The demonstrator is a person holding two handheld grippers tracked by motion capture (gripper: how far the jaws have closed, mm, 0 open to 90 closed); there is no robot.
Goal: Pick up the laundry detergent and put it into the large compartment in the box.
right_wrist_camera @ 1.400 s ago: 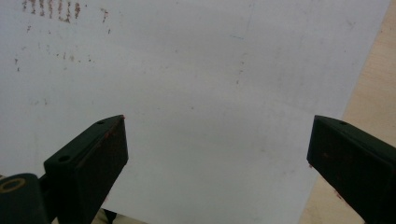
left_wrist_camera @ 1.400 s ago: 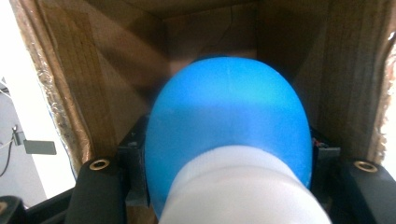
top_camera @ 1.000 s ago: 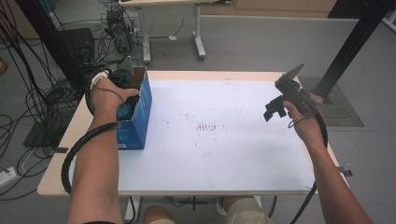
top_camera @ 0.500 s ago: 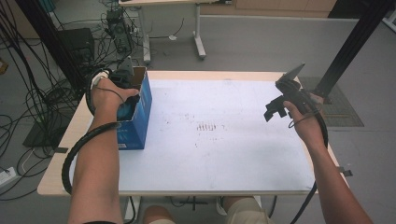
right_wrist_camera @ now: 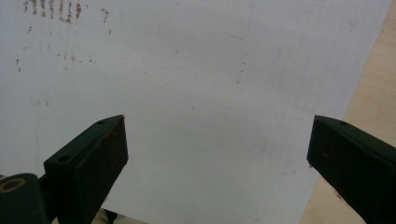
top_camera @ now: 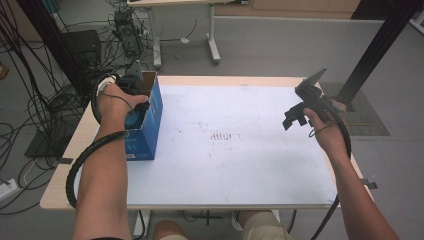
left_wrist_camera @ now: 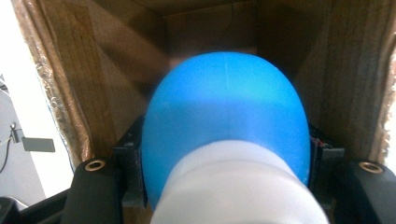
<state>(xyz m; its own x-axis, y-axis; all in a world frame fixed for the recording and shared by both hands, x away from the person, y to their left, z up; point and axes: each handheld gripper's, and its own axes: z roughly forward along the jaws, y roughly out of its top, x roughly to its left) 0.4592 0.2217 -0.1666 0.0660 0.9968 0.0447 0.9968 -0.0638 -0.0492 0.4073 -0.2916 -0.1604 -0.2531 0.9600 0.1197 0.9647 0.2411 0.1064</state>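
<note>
Counter (top_camera: 240, 165): white top, faint brown marks mid-surface | box (top_camera: 150, 127): blue outside, brown cardboard inside, at counter's left edge | ball (left_wrist_camera: 224, 116): blue with white part, down inside box, between jaws of my left hand-held gripper (left_wrist_camera: 224, 161), which have just been opening, still touching it | right hand-held gripper (right_wrist_camera: 217, 154): jaws wide apart, nothing between, above bare counter.

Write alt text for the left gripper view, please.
A blue and white bulb-shaped object sits between the two black jaws of the left hand-held gripper, whose jaws have just been opening, inside a brown cardboard box. A strip of white table shows at left.
</note>
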